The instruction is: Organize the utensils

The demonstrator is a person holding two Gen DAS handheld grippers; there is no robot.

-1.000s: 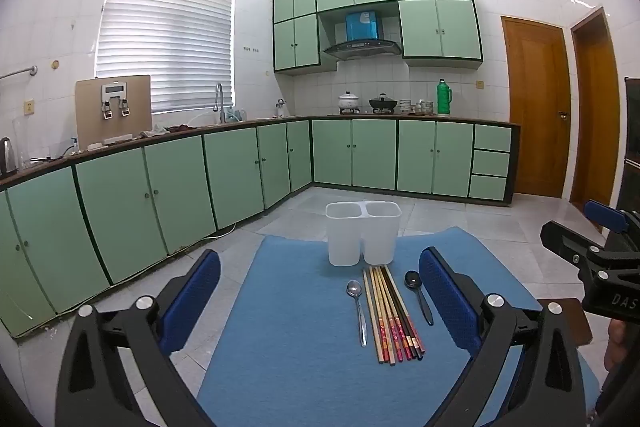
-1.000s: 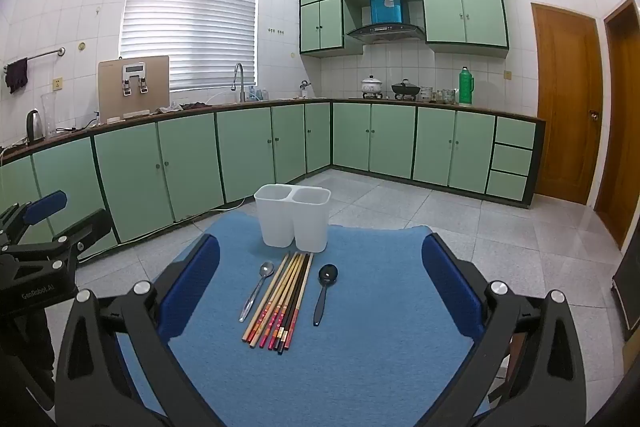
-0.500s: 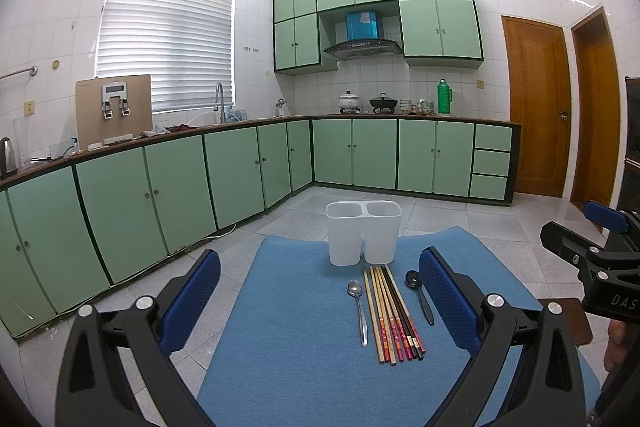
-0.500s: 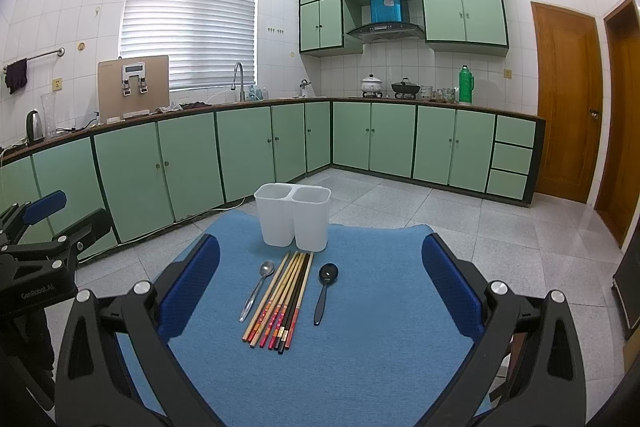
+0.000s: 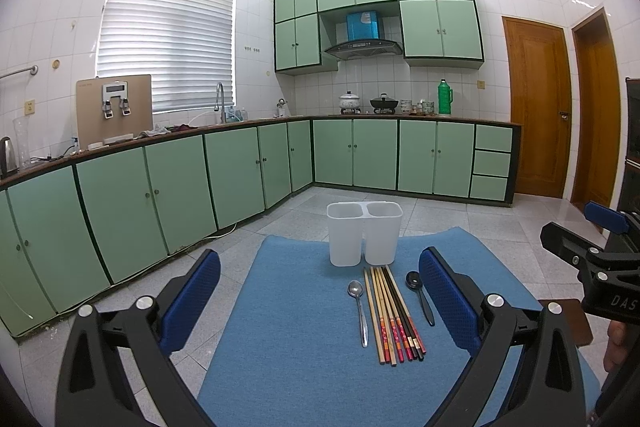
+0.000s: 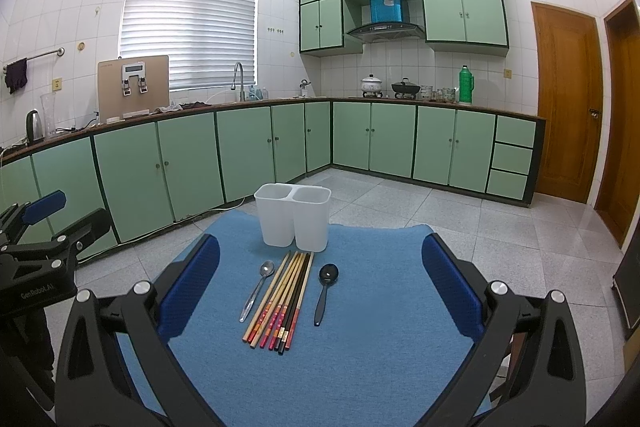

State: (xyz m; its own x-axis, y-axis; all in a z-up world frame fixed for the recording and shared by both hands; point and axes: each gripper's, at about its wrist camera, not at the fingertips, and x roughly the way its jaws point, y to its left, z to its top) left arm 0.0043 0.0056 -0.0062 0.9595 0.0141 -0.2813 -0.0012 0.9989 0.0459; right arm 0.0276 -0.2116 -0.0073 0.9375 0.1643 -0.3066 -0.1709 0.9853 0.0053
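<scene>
both grippers, left gripper [image 5: 320, 301] and right gripper [image 6: 320, 285], hover wide apart above chopsticks [image 6: 282, 301] on blue mat [image 6: 360, 367]

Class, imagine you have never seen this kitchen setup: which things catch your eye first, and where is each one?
First, the row of chopsticks lying on the blue mat, with a silver spoon to their left and a black spoon to their right. Just behind them stands a white two-compartment holder. Both the left gripper and right gripper are open, holding nothing.
</scene>
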